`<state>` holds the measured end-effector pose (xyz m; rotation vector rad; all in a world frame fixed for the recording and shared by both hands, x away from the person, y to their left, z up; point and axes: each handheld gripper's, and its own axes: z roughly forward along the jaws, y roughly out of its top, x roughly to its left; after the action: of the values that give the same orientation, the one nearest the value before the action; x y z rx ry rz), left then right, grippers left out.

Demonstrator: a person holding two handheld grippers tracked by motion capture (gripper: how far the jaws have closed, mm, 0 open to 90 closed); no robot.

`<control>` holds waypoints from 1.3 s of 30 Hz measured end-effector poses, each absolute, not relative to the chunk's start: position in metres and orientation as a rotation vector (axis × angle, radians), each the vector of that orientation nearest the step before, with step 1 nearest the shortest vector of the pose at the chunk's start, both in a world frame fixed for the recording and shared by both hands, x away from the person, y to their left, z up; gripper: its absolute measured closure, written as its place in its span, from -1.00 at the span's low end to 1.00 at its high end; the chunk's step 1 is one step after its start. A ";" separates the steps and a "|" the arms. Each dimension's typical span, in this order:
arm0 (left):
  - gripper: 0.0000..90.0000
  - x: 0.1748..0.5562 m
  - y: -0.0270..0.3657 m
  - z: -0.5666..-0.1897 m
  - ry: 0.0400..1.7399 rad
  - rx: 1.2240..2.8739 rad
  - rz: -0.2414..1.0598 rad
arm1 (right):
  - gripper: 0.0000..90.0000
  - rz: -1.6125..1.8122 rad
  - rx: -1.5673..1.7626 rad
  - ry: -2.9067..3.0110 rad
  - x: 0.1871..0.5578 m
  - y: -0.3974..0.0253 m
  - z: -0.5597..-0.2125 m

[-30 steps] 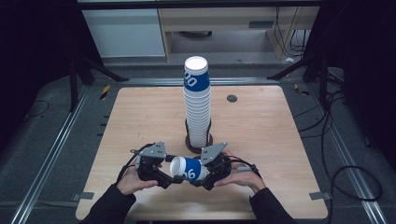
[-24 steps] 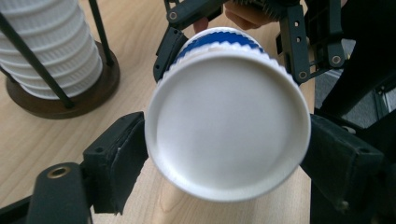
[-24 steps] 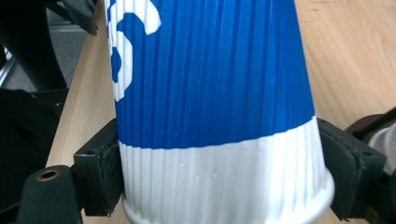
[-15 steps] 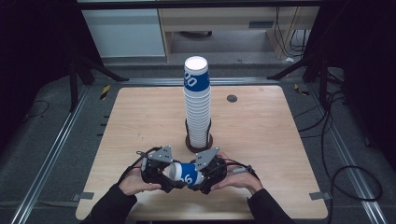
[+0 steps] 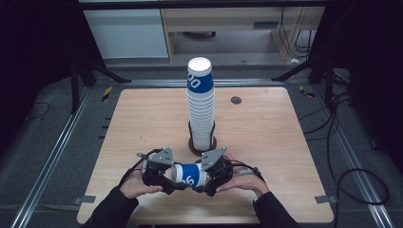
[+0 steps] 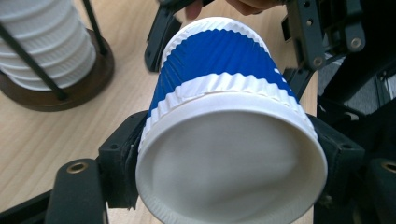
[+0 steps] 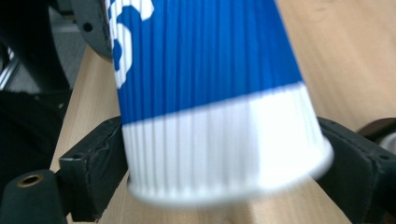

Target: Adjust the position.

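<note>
Both grippers clamp one blue-and-white paper cup (image 5: 189, 174) lying sideways, low in the high view's centre: my left gripper (image 5: 167, 176) pinches its rim end, my right gripper (image 5: 205, 179) its base. Looking along my left jaws, I see the cup's squashed open mouth (image 6: 231, 170). Farther up stands the cup stack (image 5: 200, 102) on the table (image 5: 266, 142).

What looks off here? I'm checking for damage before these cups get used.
The blue cup held sideways between both grippers has its rim squeezed out of round by the left gripper. The cup stack stands straight.
</note>
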<state>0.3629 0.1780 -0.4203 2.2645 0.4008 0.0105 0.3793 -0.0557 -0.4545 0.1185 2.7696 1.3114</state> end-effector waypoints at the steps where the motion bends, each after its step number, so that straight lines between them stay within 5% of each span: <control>1: -0.44 0.364 0.180 -0.419 0.406 2.251 0.015 | -0.79 1.328 0.130 2.758 0.380 -0.058 -0.453; 19: -0.44 0.371 0.202 -0.417 0.470 1.970 0.047 | -0.80 1.542 0.310 2.626 0.391 -0.094 -0.439; 39: -0.44 0.362 0.183 -0.422 0.364 1.976 -0.033 | -0.82 1.635 0.250 2.673 0.386 -0.083 -0.443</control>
<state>0.3619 0.1834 -0.4225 1.9763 0.3641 -0.0334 0.3855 -0.0829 -0.4428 0.2500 2.6734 1.6355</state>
